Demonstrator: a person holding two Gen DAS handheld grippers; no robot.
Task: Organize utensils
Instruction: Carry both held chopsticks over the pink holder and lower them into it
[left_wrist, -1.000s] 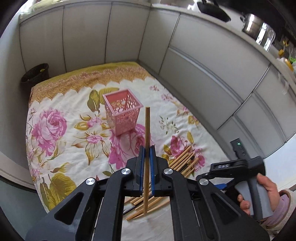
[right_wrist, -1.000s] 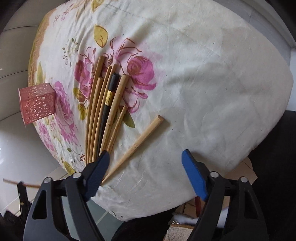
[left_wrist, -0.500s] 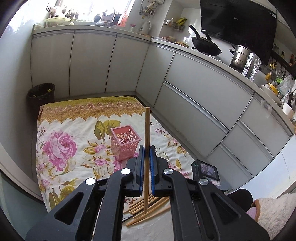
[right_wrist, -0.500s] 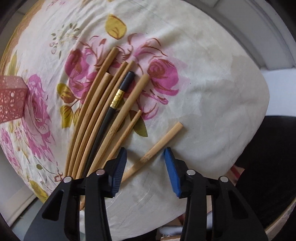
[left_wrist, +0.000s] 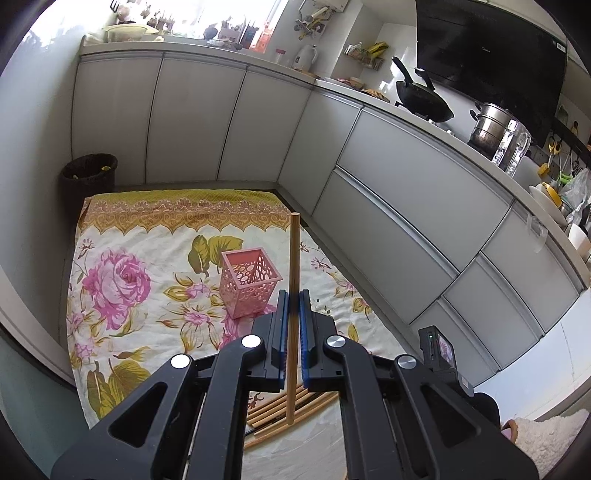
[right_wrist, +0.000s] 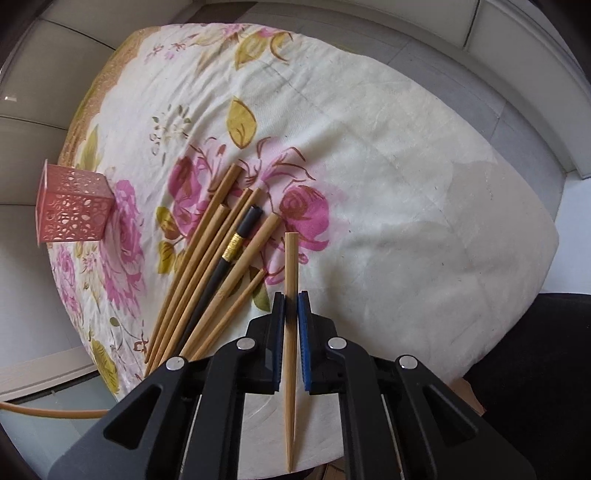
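Observation:
My left gripper (left_wrist: 291, 306) is shut on a wooden chopstick (left_wrist: 294, 254) and holds it upright, above and right of the pink perforated holder (left_wrist: 249, 282), which stands on the floral cloth. My right gripper (right_wrist: 291, 306) is shut on another wooden chopstick (right_wrist: 290, 266), held above the cloth. Several wooden chopsticks (right_wrist: 207, 254) and one black chopstick with a gold band (right_wrist: 229, 258) lie in a fan just left of it. The holder also shows at the far left of the right wrist view (right_wrist: 70, 205). The pile shows low in the left wrist view (left_wrist: 273, 410).
The floral cloth (left_wrist: 122, 280) lies in the corner of a kitchen, with white cabinet fronts (left_wrist: 388, 206) behind and right. A dark bin (left_wrist: 88, 173) stands at the back left. The cloth's near edge (right_wrist: 517, 295) drops off at the right.
My right gripper closed on the loose chopstick lying right of the pile and lifted it. My left gripper, still holding its chopstick, rose and tilted up, so more of the kitchen shows.

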